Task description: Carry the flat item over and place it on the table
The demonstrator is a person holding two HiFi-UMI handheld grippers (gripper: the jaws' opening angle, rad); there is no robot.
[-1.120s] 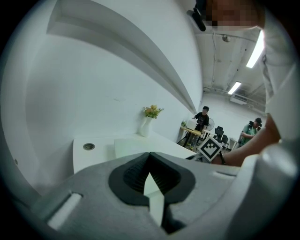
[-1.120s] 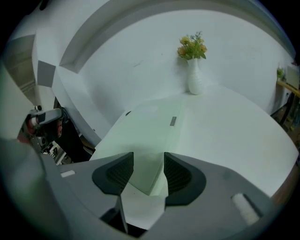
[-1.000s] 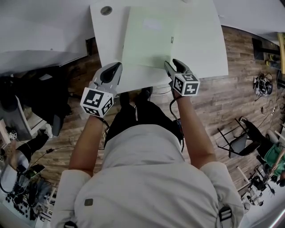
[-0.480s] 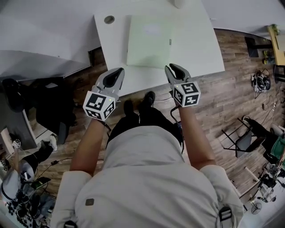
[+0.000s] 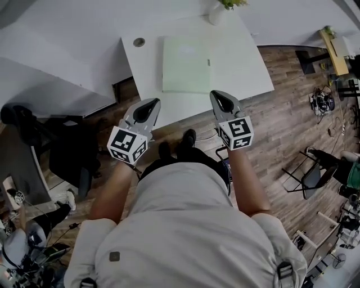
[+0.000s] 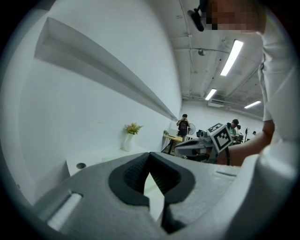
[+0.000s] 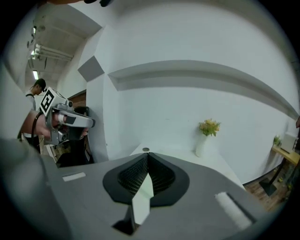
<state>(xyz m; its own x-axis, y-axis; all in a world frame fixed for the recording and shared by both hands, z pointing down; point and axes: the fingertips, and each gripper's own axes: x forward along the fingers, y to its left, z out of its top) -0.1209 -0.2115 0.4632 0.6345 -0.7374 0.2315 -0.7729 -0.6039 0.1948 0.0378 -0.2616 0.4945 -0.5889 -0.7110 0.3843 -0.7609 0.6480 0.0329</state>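
Note:
The flat item, a pale green sheet, lies flat on the white table, and nothing touches it. Both grippers hang above the wood floor, just short of the table's front edge. My left gripper is shut, its tips meeting with nothing between them. My right gripper has just been closing and is now shut, also with nothing between its pads. The left gripper view shows the right gripper off to its right.
A white vase with a plant stands at the table's far edge, and a round cable hole sits at its far left corner. A dark office chair is left of me and a folding chair to the right.
Both grippers have drawn back from the sheet's near edge and risen. The right jaws have closed. The green sheet stays on the table.

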